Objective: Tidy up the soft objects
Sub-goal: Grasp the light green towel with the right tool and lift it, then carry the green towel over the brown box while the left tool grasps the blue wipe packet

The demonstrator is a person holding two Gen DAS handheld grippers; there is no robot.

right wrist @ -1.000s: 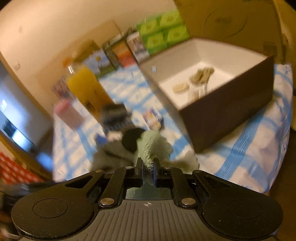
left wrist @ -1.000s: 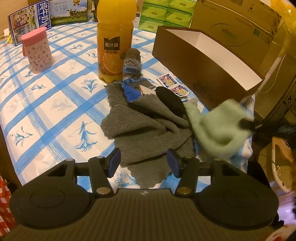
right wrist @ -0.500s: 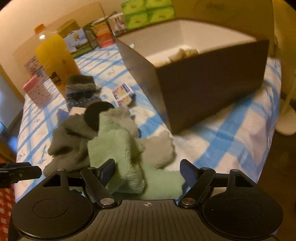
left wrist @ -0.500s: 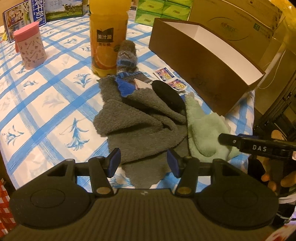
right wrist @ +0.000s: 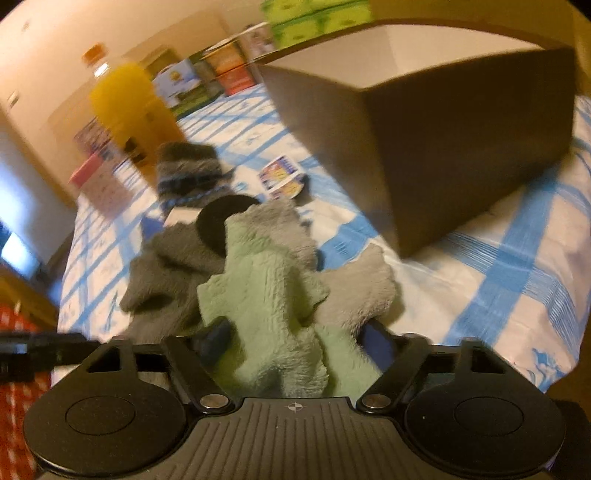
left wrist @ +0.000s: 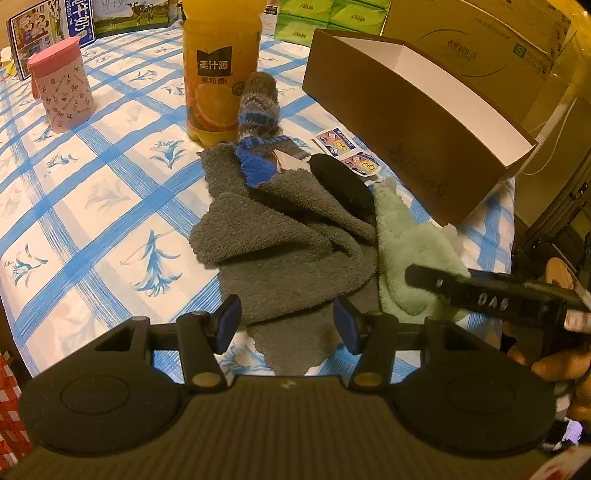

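A pale green fluffy cloth lies at the table's right edge, beside a crumpled grey towel. A black pad and a striped knitted sock lie behind them. My left gripper is open over the grey towel's near edge. My right gripper is open with the green cloth lying between its jaws; it shows as a black bar in the left wrist view. The brown box with a white inside stands behind the cloths.
An orange juice bottle and a pink cup stand on the blue-checked tablecloth. Small card packets lie by the box. Green tissue packs and cartons line the back. The table edge drops off at right.
My right gripper has let go of the green cloth, opened, and lowered around it on the table. The left gripper moved slightly forward, still open.
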